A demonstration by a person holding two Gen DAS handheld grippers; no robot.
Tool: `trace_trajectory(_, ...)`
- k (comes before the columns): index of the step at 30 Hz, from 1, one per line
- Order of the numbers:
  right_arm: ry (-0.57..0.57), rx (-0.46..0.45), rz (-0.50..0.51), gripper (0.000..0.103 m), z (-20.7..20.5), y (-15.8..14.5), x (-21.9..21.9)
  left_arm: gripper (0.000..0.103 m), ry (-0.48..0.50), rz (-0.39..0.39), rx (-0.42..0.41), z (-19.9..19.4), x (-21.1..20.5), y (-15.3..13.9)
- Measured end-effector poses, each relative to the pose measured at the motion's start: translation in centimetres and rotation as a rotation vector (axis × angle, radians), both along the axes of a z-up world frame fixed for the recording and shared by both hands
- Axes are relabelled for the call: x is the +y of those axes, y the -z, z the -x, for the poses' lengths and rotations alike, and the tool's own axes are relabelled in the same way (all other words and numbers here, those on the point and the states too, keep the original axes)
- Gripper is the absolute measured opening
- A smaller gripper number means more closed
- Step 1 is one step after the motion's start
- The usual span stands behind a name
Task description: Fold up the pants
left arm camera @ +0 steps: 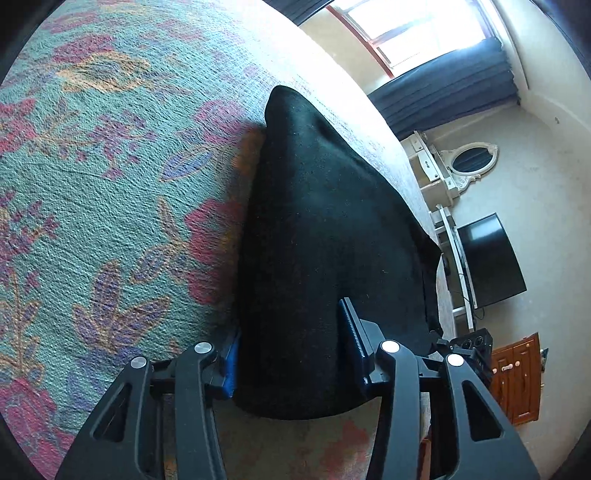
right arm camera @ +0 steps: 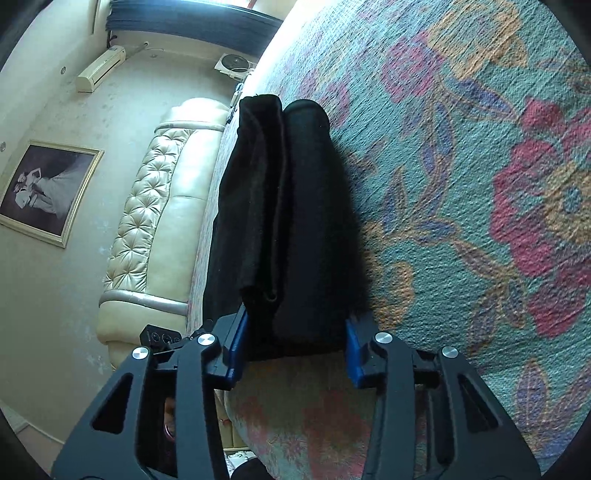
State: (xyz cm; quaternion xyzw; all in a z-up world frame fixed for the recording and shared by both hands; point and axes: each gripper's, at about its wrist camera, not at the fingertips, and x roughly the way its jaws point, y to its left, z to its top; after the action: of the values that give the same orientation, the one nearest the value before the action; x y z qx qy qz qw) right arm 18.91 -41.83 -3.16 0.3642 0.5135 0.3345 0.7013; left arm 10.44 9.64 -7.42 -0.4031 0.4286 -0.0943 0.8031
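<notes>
On the floral bedspread (left arm camera: 92, 177) the black pants (left arm camera: 314, 229) lie folded in a long thick stack running straight away from me, their near end clamped between both my left gripper (left arm camera: 291, 354) and right gripper (right arm camera: 295, 343).

You are in a home bedroom: a bed with a floral bedspread (left arm camera: 110, 166), a tufted cream headboard (right arm camera: 155, 206), a curtained window (left arm camera: 417, 33), a television (left arm camera: 487, 258), a framed picture (right arm camera: 48, 192).
</notes>
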Motion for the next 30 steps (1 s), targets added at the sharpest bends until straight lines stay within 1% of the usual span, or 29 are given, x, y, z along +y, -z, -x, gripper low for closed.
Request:
trace_trajectory(5,0.006,0.005,-0.013,0.036,0.0,0.1,-0.4,0.043,-0.002,0.004,0.017,-0.1,-0.1,-0.1)
trace_trajectory(11,0.010,0.001,-0.006,0.036,0.0,0.3,-1.5,0.042,-0.003,0.017,0.014,0.9,0.6,0.3)
trace_trajectory(14,0.015,-0.001,-0.001,0.036,0.1,0.1,-1.3,0.042,-0.003,0.017,0.015,0.7,0.5,0.2)
trace_trajectory(21,0.030,-0.001,0.003,0.036,0.4,-0.3,-0.8,0.042,0.000,-0.011,0.017,0.7,0.2,-0.3)
trace_trajectory(30,0.033,-0.007,0.006,0.034,0.6,-0.4,-1.0,0.040,0.002,-0.020,0.021,1.1,0.3,-0.4)
